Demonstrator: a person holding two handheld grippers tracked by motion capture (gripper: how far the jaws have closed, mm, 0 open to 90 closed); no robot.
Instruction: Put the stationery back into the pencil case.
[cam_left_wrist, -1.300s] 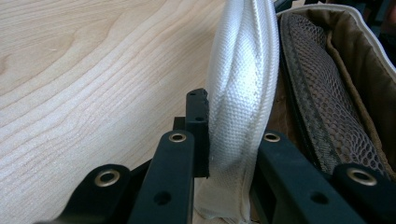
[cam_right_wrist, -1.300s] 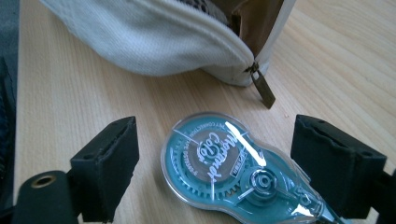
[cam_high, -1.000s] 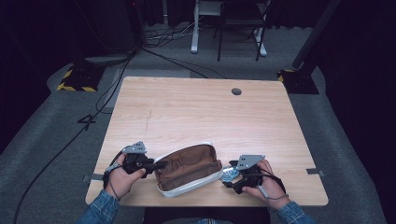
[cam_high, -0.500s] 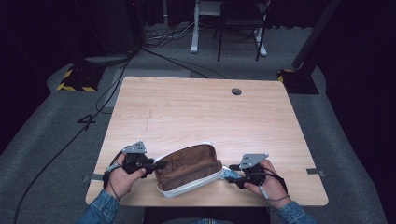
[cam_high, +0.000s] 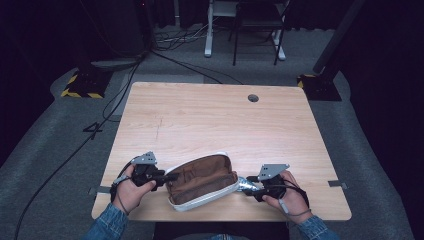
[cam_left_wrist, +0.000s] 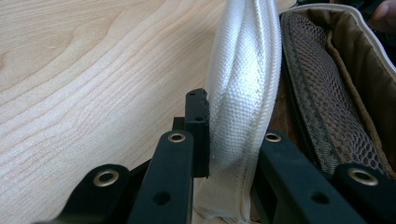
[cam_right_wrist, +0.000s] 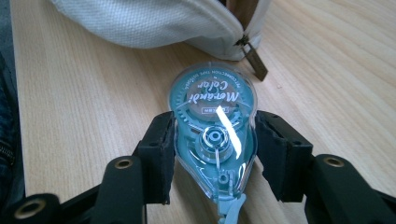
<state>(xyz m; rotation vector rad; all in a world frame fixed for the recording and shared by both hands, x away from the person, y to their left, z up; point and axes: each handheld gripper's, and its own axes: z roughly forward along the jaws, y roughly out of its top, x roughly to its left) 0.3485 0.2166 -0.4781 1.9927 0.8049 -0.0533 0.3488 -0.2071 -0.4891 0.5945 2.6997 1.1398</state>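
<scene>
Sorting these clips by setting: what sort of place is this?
Probably a recording studio or lab: a lone wooden table on grey carpet, dark surroundings, cables across the floor, and stand bases with hazard stripes.

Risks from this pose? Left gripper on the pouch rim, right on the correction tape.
1. The right gripper pinches the smooth, rounded correction tape by its sides; it may squirt out.
2. The left gripper holds only the pouch's white rim; the fabric may slip, narrowing the opening.
</scene>
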